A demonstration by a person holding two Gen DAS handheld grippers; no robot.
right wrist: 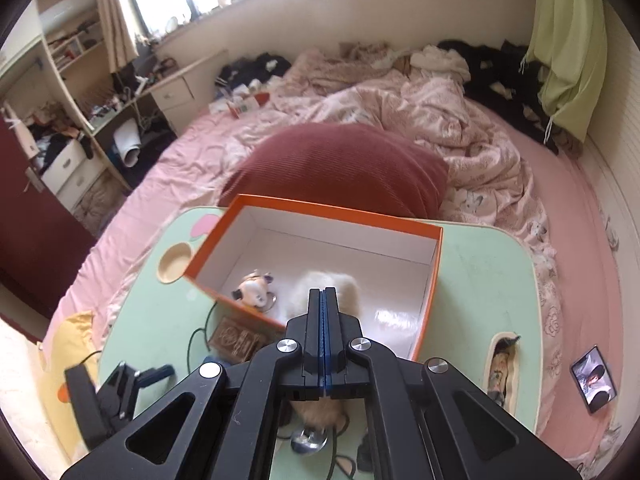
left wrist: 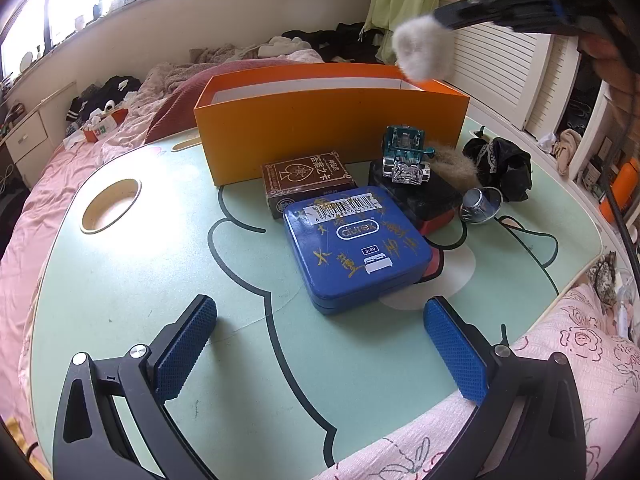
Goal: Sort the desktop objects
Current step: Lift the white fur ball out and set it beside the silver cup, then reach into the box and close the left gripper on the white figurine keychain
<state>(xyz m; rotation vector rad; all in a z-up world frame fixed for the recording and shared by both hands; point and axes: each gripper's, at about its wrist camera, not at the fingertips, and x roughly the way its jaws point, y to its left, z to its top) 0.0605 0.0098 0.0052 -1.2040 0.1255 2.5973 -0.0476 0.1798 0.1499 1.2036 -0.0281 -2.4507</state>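
An orange box [left wrist: 332, 120] stands open on the green lap table [left wrist: 132, 272]. My right gripper [left wrist: 438, 20] is shut on a white fluffy pompom [left wrist: 422, 48] and holds it above the box's right end; from the right wrist view the gripper [right wrist: 324, 294] hangs over the box interior [right wrist: 320, 252] with the pompom [right wrist: 332, 284] below it. A small plush toy [right wrist: 254, 290] lies inside the box. My left gripper [left wrist: 320, 344] is open and empty, low over the table just in front of a blue tin [left wrist: 356, 244].
A brown card box [left wrist: 308, 182], a toy car [left wrist: 406, 154] on a black case [left wrist: 436, 196], a tan fur piece [left wrist: 454, 162], black lace cloth [left wrist: 500, 162] and a metal cap [left wrist: 478, 204] lie by the box. A round hole [left wrist: 110, 204] is at the table's left.
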